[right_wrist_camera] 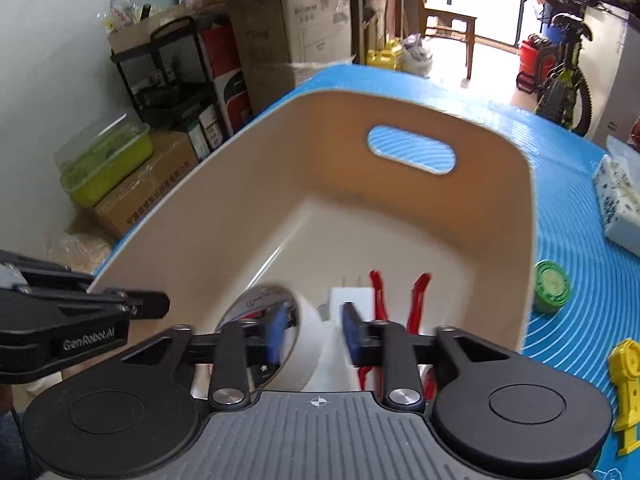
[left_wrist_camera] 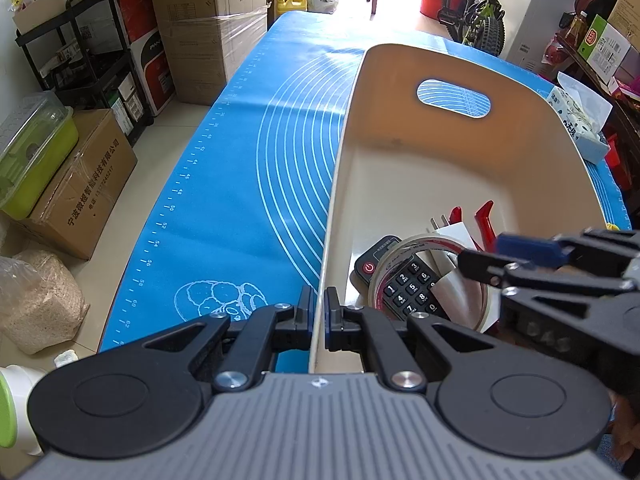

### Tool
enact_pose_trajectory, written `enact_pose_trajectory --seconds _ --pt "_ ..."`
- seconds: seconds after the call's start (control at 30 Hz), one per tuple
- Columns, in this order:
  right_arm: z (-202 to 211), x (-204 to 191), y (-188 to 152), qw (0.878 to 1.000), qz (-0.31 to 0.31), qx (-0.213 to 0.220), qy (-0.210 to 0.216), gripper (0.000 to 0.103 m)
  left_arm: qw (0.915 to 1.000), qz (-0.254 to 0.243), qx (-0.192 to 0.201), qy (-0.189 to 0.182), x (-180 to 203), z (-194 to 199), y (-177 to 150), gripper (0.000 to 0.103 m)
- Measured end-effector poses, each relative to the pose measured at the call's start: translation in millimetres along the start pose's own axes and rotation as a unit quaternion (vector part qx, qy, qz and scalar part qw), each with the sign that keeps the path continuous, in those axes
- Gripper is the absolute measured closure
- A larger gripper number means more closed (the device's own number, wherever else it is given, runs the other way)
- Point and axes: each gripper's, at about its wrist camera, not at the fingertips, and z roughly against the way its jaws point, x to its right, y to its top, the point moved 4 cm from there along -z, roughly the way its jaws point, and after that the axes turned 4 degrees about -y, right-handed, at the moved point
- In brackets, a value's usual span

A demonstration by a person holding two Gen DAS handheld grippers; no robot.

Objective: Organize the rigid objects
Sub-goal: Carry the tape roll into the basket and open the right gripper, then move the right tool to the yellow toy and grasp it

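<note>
Two grippers are at my cream bin (left_wrist_camera: 440, 80), which sits on the blue mat (left_wrist_camera: 248, 152) covering the surface. My left gripper (left_wrist_camera: 319, 312) has its fingers pinched on the bin's near-left wall, one pad outside, one inside. My right gripper (right_wrist_camera: 314, 330) hangs above the bin's near end with its fingers parted and gripping nothing; the tape roll (right_wrist_camera: 280, 340) lies below them, blurred. Inside the bin at 5 o'clock in the left view, the tape roll rests over a black remote (left_wrist_camera: 404, 280), next to a white plug (left_wrist_camera: 452, 236) and red-handled pliers (left_wrist_camera: 484, 220). Outside at 3 o'clock in the right view lie a green lid (right_wrist_camera: 552, 286) and a yellow toy (right_wrist_camera: 628, 384).
</note>
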Motion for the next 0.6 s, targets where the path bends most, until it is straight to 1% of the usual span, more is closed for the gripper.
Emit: enact_pose_trajectory --seconds 0.03,0.07,0.13,0.27,0.43,0.6 --pt "4 3 3 1.0 -0.006 0.004 0.0 0.044 1.0 0.0 0.0 0.0 0 0 0 0.097" --pt "9 7 5 1.0 -0.014 0.01 0.002 0.042 1.0 0.0 0.0 0.0 0 0 0 0.097" --pt "19 15 10 1.0 -0.021 0.021 0.004 0.041 1.0 -0.001 0.0 0.0 0 0 0 0.097" --pt "34 32 17 0.999 -0.028 0.04 -0.007 0.039 1.0 -0.001 0.0 0.001 0 0 1 0.097" --pt "48 62 21 0.997 -0.046 0.06 -0.026 0.038 1.0 -0.001 0.0 0.001 0 0 1 0.097" --pt "58 99 21 0.993 -0.063 0.071 -0.071 0.037 1.0 -0.001 0.0 0.002 1 0 1 0.097"
